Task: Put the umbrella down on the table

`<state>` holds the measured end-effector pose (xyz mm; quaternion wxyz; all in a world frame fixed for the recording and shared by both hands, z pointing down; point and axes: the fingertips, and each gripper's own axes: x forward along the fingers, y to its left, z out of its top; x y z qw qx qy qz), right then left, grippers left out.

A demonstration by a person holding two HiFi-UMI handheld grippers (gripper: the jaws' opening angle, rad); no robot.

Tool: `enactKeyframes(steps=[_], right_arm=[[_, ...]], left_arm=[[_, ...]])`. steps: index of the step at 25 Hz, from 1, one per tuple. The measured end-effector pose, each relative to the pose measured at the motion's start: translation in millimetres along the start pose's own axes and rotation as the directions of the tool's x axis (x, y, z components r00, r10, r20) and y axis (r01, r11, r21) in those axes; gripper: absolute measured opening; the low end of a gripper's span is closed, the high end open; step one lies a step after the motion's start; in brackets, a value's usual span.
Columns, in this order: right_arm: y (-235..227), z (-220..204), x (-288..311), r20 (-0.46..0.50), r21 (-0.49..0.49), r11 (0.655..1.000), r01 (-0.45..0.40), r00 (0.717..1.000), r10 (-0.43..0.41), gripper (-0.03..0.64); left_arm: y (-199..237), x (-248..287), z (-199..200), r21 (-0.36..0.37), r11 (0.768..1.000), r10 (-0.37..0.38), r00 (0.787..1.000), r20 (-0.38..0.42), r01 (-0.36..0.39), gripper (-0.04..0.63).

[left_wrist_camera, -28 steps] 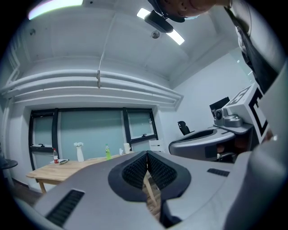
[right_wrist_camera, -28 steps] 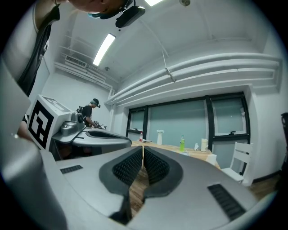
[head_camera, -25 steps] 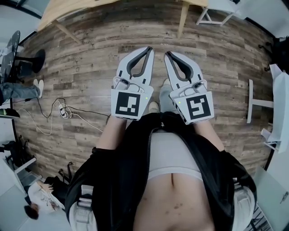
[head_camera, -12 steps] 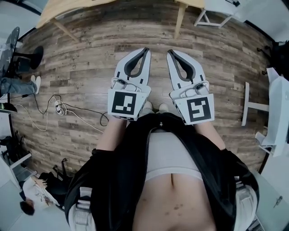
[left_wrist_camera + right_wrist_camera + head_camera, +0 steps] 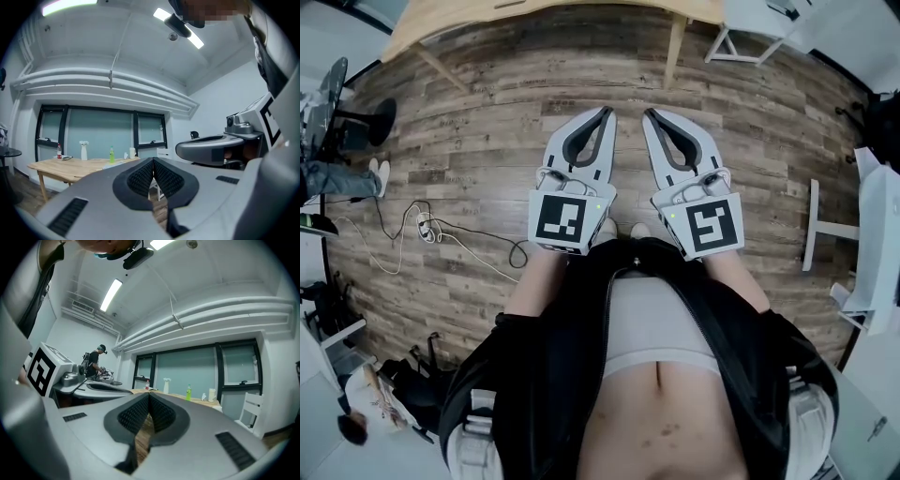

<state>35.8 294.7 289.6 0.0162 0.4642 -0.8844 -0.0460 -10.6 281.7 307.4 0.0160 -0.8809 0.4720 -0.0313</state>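
We're looking down in the head view at the left gripper (image 5: 607, 111) and right gripper (image 5: 648, 113). They're sitting side by side mid frame over the plank floor (image 5: 487, 112), both pointing toward the top edge. Only this view is showing the floor stuff: a cable tangle (image 5: 431, 230) at left and the wearer's black jacket (image 5: 553, 366) filling the bottom. The wooden table (image 5: 450, 23) is peeking in as a tan strip along the upper left edge, well apart from both grippers.

The gripper views are giving us what the head view isn't: the room at eye level. In the left gripper view we're seeing the table w/ a red bottle (image 5: 58, 151), a white vase (image 5: 84, 151) and a green bottle (image 5: 111, 154) standing upright on it, in front of a dark-framed window (image 5: 98, 131). The right gripper view is adding a white chair (image 5: 249, 411) at lower right & a person (image 5: 96, 363) working at mid left.

Jaws: in each gripper's own view the ribbed pads are pressing together, tips meeting, w/ nothing between them. Both are closed & empty.

Umbrella: no view is showing it, so we can't tell where it's lying, which way it's pointing or how its long axis is running.
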Motion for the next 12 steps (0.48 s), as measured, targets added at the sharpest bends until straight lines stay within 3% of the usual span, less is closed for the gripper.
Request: enactKeyframes(steps=[12], right_arm=[[9.9,6.1,-1.3,0.017,-0.033,0.999,-0.006,1.0,0.006,0.028]], left_arm=[[1.0,-7.5,3.5,0.034,0.999,0.0,1.0,0.005,0.0,0.007]])
